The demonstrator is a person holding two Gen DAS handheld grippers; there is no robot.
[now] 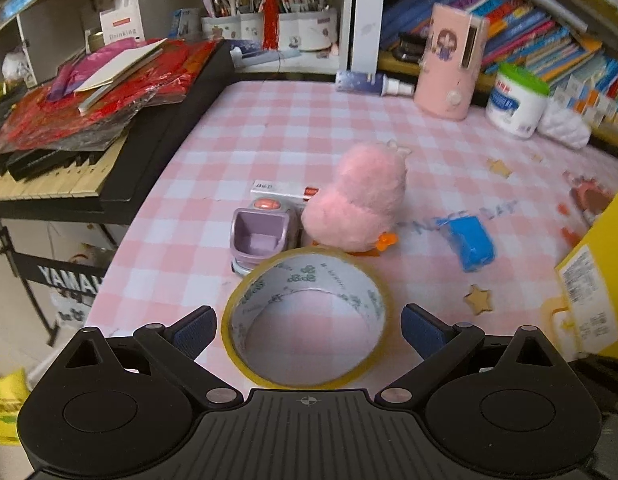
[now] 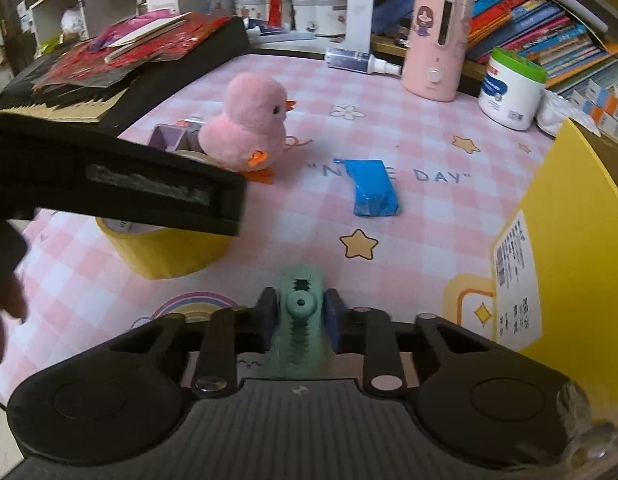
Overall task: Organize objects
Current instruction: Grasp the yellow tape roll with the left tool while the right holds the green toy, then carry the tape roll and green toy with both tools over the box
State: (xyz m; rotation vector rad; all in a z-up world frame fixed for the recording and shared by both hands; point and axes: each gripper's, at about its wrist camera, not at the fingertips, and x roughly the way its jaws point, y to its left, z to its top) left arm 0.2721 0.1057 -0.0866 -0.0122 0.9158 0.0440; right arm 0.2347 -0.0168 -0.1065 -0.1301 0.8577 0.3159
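Right claw (image 2: pixel 300 316) clamped tight on green toothed clip (image 2: pixel 299 312) at near table (image 2: pixel 409 232) edge; left claw (image 1: pixel 307 330) spread wide around yellow tape roll (image 1: pixel 307 316), pads not touching

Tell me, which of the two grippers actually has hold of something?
The right gripper: it is shut on a green toothed clip. The left gripper stands open around the yellow tape roll, its pads not touching it.

On the counter (image 2: pixel 429 216): one tape roll (image 1: pixel 307 320), one pink plush chick (image 2: pixel 251 124), one blue packet (image 2: pixel 373 194), one purple toy (image 1: pixel 259 236), one green clip (image 2: pixel 300 320), one white tub (image 2: pixel 509 88), one spray bottle (image 2: pixel 359 61).
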